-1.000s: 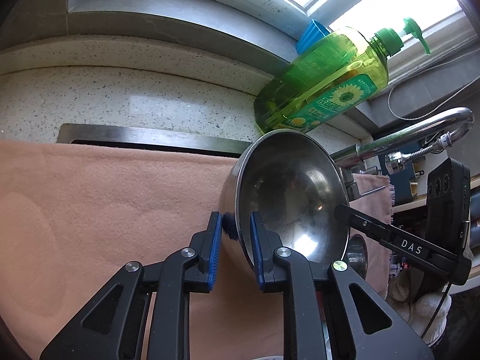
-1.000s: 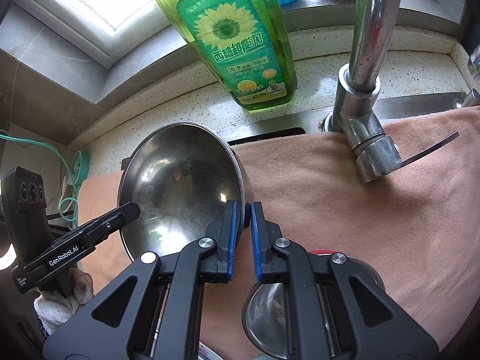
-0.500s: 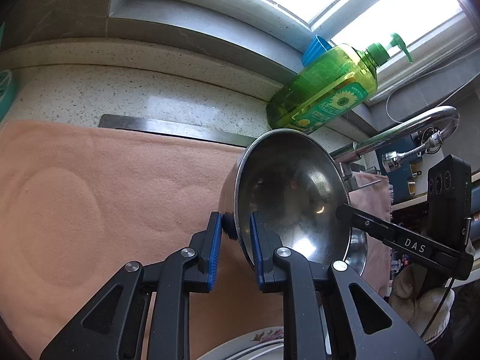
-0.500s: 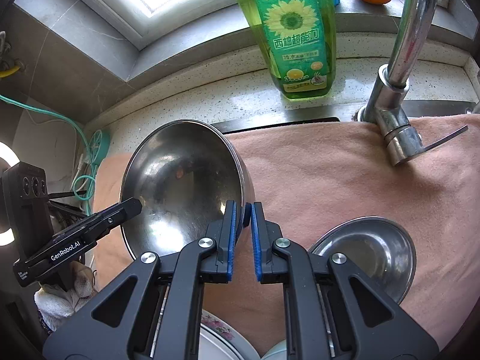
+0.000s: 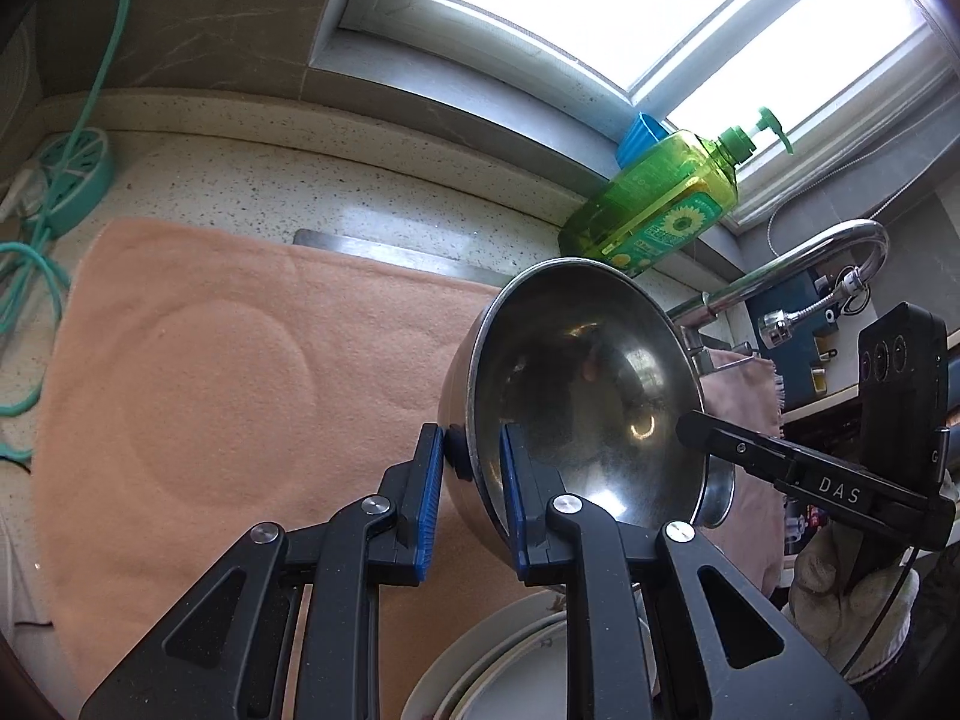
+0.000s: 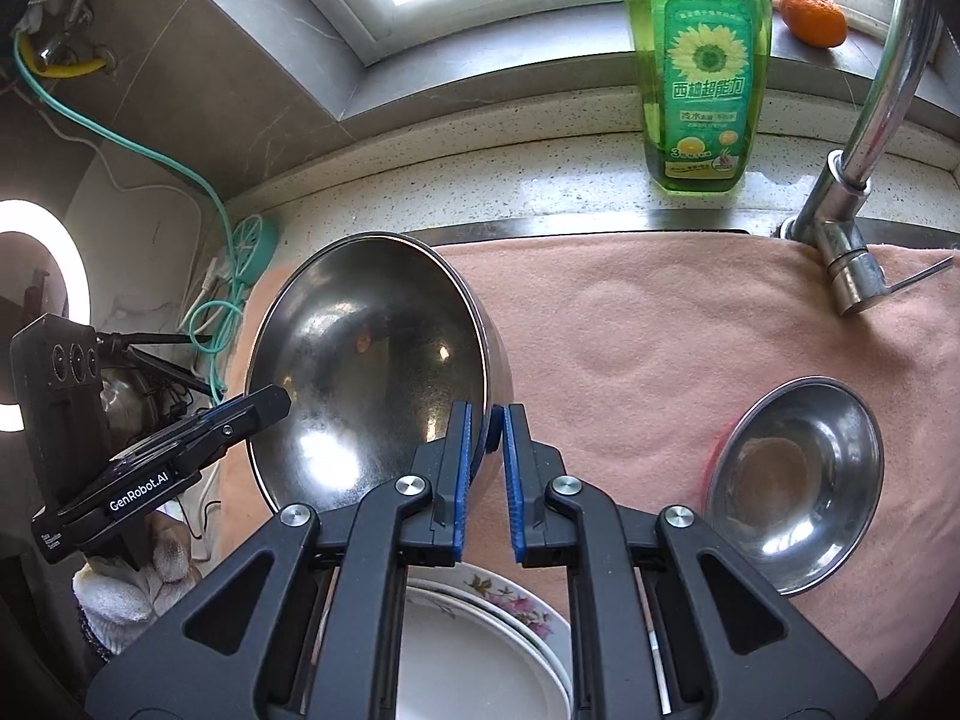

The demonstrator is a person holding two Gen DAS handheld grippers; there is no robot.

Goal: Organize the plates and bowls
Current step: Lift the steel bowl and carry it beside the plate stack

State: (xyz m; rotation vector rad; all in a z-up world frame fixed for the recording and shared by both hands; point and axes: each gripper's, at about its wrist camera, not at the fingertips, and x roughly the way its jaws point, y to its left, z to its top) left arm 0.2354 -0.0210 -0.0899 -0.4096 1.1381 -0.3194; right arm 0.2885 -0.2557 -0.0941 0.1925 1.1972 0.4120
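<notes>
A large steel bowl [image 5: 588, 396] [image 6: 366, 372] hangs tilted above a pink cloth [image 5: 228, 372] [image 6: 660, 330], held from both sides. My left gripper [image 5: 471, 456] is shut on its left rim. My right gripper [image 6: 487, 426] is shut on the opposite rim; its black body [image 5: 840, 480] also shows in the left wrist view. Below the bowl lies a stack of white plates [image 6: 480, 648] [image 5: 510, 672], the lowest with a floral rim. A smaller steel bowl [image 6: 798, 480] rests on the cloth to the right.
A green dish-soap bottle [image 6: 699, 66] and a chrome tap [image 6: 852, 192] stand at the back by the window sill, with an orange [image 6: 813, 15] on it. A teal cable and reel [image 5: 66, 168] lie at the far left. A gloved hand [image 6: 126, 588] holds the left tool.
Both grippers have carried the large bowl back and upward from the tap and soap bottle. The plate stack and the smaller bowl have come into view below.
</notes>
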